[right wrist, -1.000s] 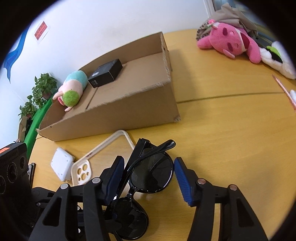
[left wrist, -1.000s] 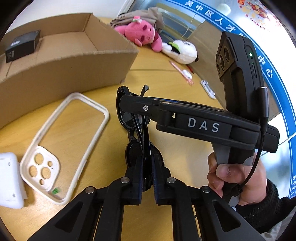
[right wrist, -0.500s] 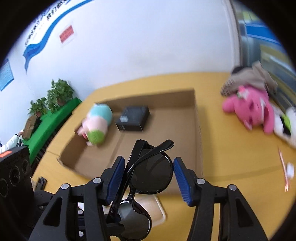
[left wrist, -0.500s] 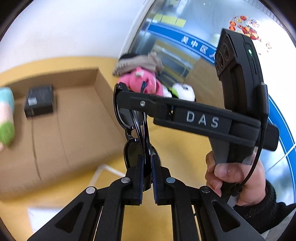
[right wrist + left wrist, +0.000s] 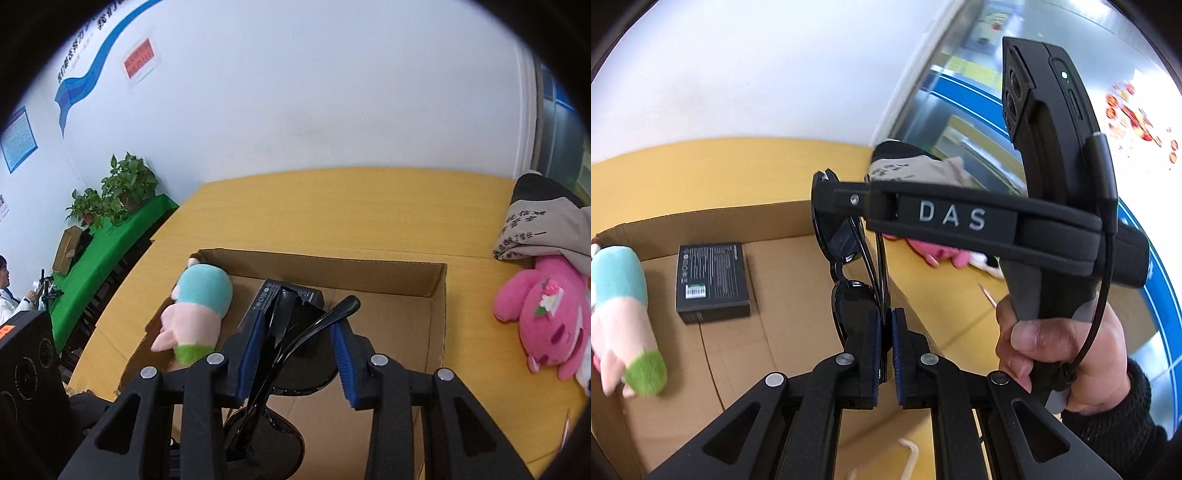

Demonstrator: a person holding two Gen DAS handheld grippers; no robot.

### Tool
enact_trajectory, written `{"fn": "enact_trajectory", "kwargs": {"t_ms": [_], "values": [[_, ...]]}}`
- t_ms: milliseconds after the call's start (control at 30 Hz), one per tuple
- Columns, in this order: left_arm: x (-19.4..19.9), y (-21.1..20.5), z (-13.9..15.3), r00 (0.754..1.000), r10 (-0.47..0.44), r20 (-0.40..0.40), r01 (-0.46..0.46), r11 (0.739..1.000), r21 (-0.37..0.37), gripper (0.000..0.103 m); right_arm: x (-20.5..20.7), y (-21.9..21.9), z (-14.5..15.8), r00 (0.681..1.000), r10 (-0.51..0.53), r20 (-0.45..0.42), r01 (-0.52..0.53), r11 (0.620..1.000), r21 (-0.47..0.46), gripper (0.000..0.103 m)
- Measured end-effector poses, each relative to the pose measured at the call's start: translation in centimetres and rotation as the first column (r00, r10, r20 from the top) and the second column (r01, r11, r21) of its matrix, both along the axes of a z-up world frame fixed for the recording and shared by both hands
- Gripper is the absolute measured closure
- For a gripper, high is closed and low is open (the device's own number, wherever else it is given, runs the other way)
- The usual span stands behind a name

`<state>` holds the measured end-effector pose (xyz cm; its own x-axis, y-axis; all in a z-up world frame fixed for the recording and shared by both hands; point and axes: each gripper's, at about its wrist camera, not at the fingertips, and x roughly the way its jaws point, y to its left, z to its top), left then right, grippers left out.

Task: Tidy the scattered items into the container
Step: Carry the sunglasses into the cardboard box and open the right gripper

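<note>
Black sunglasses (image 5: 846, 266) are held up over the open cardboard box (image 5: 775, 295). My left gripper (image 5: 884, 332) is shut on the sunglasses' folded arms. My right gripper (image 5: 295, 354) straddles the upper lens (image 5: 303, 350); its blue pads (image 5: 341, 354) stand apart around the glasses, not pressing them. In the box lie a black carton (image 5: 711, 280) and a teal, pink and green plush (image 5: 620, 317), both also seen in the right wrist view: the carton (image 5: 286, 295), the plush (image 5: 195, 314).
A pink plush (image 5: 546, 317) and a beige printed bag (image 5: 543, 229) lie on the yellow table (image 5: 351, 210) right of the box. A pink pen (image 5: 988, 295) lies beyond the box wall. A phone case corner (image 5: 908, 448) shows at the bottom.
Both grippers have lifted the sunglasses off the table and carried them forward over the box. The phone case and white item have dropped out of view.
</note>
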<state>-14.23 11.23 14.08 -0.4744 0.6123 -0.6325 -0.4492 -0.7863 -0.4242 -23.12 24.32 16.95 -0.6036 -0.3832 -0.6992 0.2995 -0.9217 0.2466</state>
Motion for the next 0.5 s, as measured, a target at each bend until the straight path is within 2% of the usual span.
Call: {"fn": "enact_trajectory", "kwargs": {"t_ms": [233, 367, 500], "values": [[-7.8, -0.3, -3.1, 0.996, 0.032, 0.089, -0.035, 0.999, 0.029, 0.098, -7.8, -0.1, -3.3, 0.997, -0.004, 0.080, 0.003, 1.000, 0.015, 0.073], [-11.8, 0.0, -5.9, 0.986, 0.045, 0.158, -0.050, 0.998, 0.029, 0.098, -11.3, 0.0, -6.7, 0.990, -0.011, 0.143, 0.006, 0.999, 0.039, 0.073], [-14.7, 0.2, -9.6, 0.967, 0.055, 0.248, -0.070, 0.996, 0.053, 0.098, -13.4, 0.0, -10.8, 0.977, -0.014, 0.215, 0.002, 0.998, 0.055, 0.073]]}}
